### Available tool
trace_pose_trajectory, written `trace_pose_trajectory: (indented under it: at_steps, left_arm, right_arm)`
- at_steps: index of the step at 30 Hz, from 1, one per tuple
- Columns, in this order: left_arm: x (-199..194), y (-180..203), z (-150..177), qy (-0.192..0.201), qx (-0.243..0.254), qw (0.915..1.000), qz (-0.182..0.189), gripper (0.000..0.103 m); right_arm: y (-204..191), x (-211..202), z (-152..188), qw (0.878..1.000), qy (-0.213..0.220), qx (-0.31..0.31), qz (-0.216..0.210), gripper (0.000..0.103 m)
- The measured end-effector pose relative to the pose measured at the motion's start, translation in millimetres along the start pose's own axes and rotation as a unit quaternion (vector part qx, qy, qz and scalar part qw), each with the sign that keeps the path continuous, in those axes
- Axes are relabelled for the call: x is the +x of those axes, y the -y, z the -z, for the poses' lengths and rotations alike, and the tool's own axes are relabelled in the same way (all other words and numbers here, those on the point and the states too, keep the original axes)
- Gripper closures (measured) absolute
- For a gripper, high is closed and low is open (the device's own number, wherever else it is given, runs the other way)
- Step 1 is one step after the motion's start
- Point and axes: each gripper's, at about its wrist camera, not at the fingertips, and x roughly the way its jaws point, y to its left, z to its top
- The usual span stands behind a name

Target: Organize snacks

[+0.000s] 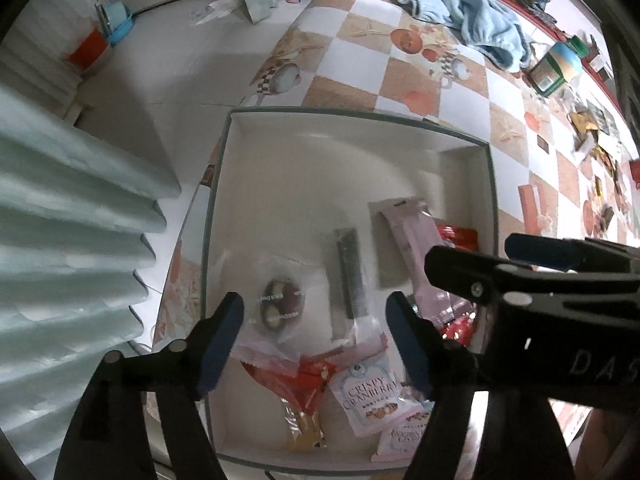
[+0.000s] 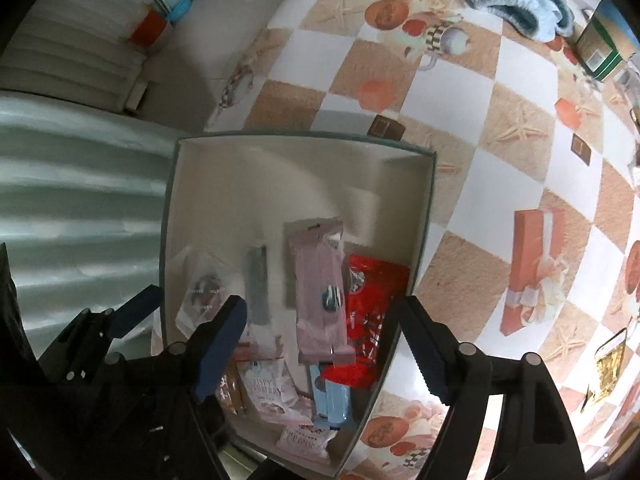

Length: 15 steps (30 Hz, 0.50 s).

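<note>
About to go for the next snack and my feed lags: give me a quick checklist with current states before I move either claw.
1. Left claw open and holding nothing: ok.
2. Right claw open and holding nothing: ok.
3. Both claws above the box, clear of its walls: ok.
4. Snacks lying inside the box, such as the pink pack and red pack: ok.
5. Loose snacks left out on the table, such as the gold packet: not ok.
6. Blue towel away from the work area: ok.

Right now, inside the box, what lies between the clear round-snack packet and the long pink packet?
A dark narrow stick packet lies between the clear packet and the pink packet, in both wrist views.
</note>
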Motion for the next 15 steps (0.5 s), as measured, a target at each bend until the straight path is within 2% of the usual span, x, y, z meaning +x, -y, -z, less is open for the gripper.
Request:
trace_pose_trajectory:
  at_steps: [5,6,7,11,15]
  left_arm:
    - [-12,13,8,0.003,0.019,0.9998,-0.004,0.025]
    - [-14,15,10,0.003,0.022,0.9998,-0.003,0.025]
    - [-17,20,13,0.004,0.025,0.9997,-0.003,0.025]
    - [-21,35,21,-0.001,0.037,0.9993,0.007,0.024]
    - [-23,60,32,-0.011,0.057,0.9981,0.018,0.024]
  right_arm:
    - [11,-15,13,1.0,0.001,0.011,-0.006,0.021]
    - [17,-18,17,1.0,-0.001,0.016,-0.007,0.014]
    - [24,-22,22,1.0,-0.002,0.023,-0.006,0.0]
    - [53,-35,42,0.998,0.005,0.056,0.0,0.0]
    - [94,-44,77,0.995,0.001,0.103,0.017,0.0]
